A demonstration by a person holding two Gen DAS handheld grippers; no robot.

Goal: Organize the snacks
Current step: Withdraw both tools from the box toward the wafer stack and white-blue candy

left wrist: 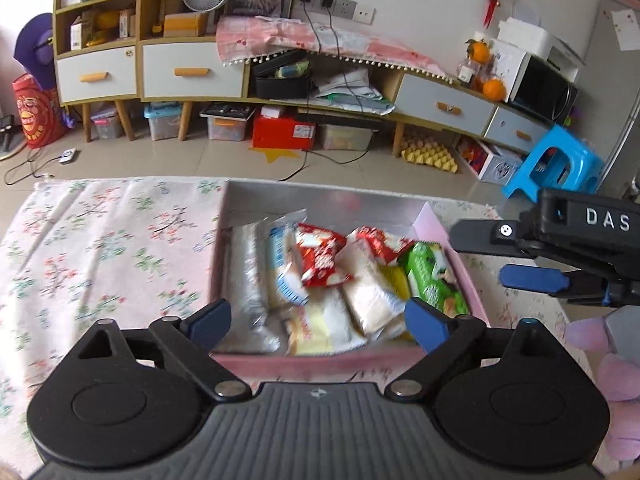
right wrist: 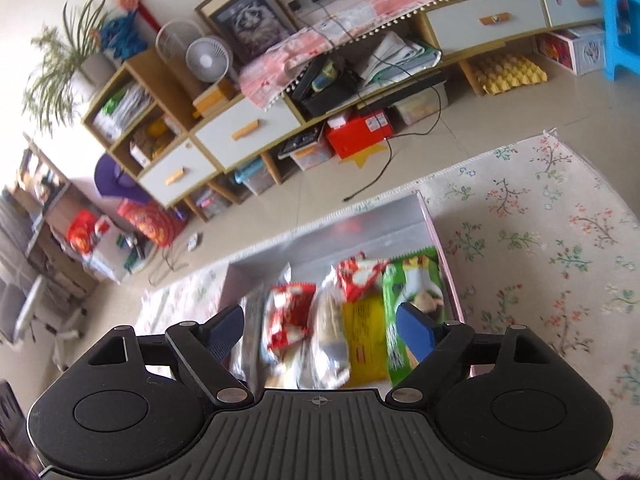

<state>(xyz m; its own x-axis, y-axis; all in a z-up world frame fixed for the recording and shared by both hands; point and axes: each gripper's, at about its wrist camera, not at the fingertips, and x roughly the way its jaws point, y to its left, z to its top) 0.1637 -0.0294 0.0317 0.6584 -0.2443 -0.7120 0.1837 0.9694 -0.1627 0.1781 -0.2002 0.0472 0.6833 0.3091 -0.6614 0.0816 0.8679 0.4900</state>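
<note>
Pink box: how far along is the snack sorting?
Mostly done: the pink box holds a row of packets, including red, green and yellow ones. In hand: nothing; left hand-held gripper and right hand-held gripper are both open and empty. Left: no loose snacks visible on the floral cloth.

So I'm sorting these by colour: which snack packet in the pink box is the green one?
The green packet lies against the pink box's right wall, beside the yellow packet. The others are red-and-white, pale or clear wrappers.
</note>
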